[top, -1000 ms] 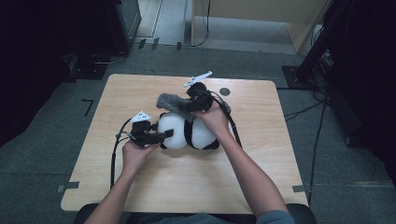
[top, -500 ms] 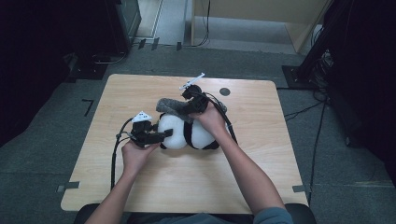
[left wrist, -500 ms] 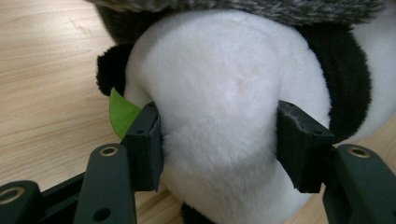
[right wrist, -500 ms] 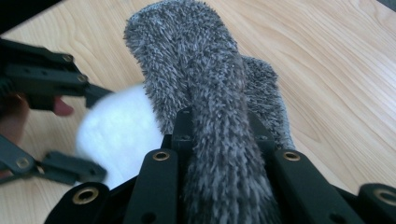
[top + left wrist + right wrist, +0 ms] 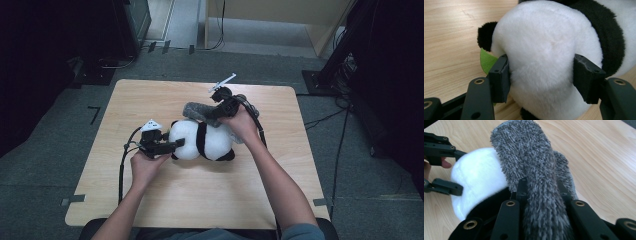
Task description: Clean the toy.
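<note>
Left gripper [image 5: 170,146] is squeezing the panda's [image 5: 202,141] white head; right gripper [image 5: 212,114] is pinching grey fuzzy cloth [image 5: 534,170], which may be slipping free.

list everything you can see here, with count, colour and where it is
plush panda: 1, white and black, lying mid-table, head in the left hand-held gripper
fuzzy cloth: 1, grey, draped across the panda's far side, in the right hand-held gripper
green piece: 1, green, under the panda's head
table: 1, light wood, centre
tape marks: 2, grey, near table corners
left hand-held gripper: 1, black, pressing the panda's head
right hand-held gripper: 1, black, clamped on the cloth
</note>
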`<act>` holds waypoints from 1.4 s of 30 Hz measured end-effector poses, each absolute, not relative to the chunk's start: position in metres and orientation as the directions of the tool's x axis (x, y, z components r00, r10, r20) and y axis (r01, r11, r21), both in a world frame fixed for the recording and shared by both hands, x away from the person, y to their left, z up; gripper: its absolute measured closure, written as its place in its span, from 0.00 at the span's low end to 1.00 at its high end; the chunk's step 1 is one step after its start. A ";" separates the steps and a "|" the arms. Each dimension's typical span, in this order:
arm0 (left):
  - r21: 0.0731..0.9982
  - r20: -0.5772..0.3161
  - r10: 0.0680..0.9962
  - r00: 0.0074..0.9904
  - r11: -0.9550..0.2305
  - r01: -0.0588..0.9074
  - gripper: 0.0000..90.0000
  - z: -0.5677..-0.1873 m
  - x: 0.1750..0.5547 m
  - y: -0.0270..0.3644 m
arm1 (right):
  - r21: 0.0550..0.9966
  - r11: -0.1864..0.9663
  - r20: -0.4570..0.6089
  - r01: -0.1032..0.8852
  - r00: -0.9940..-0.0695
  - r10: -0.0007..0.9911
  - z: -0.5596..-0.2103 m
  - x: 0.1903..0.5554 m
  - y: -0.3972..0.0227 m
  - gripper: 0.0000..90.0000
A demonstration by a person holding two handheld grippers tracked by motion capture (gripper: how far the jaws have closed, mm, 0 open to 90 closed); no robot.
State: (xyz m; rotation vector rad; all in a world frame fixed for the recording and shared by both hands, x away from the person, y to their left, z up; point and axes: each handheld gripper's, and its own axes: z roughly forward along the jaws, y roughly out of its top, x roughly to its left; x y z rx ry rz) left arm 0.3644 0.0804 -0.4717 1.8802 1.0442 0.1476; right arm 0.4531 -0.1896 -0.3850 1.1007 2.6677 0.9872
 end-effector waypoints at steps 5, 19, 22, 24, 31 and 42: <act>0.780 -0.310 0.710 0.632 -0.191 0.596 0.41 -0.472 0.364 0.081 | 0.602 0.495 0.178 0.627 -0.709 0.682 -0.382 0.452 -0.212 0.81; 0.784 -0.312 0.705 0.636 -0.187 0.592 0.38 -0.473 0.365 0.082 | 0.644 0.436 0.184 0.629 -0.681 0.709 -0.378 0.446 -0.242 0.82; 0.785 -0.311 0.704 0.638 -0.188 0.591 0.37 -0.473 0.365 0.082 | 0.663 0.426 0.188 0.615 -0.688 0.701 -0.370 0.446 -0.235 0.82; 0.785 -0.310 0.705 0.638 -0.189 0.589 0.37 -0.473 0.365 0.082 | 0.676 0.436 0.166 0.595 -0.699 0.696 -0.364 0.447 -0.228 0.82; 0.787 -0.307 0.703 0.642 -0.192 0.587 0.37 -0.472 0.364 0.082 | 0.688 0.457 0.180 0.563 -0.743 0.644 -0.359 0.455 -0.185 0.81; 0.786 -0.300 0.707 0.640 -0.196 0.586 0.38 -0.471 0.363 0.081 | 0.636 0.523 0.194 0.567 -0.774 0.603 -0.384 0.458 -0.129 0.82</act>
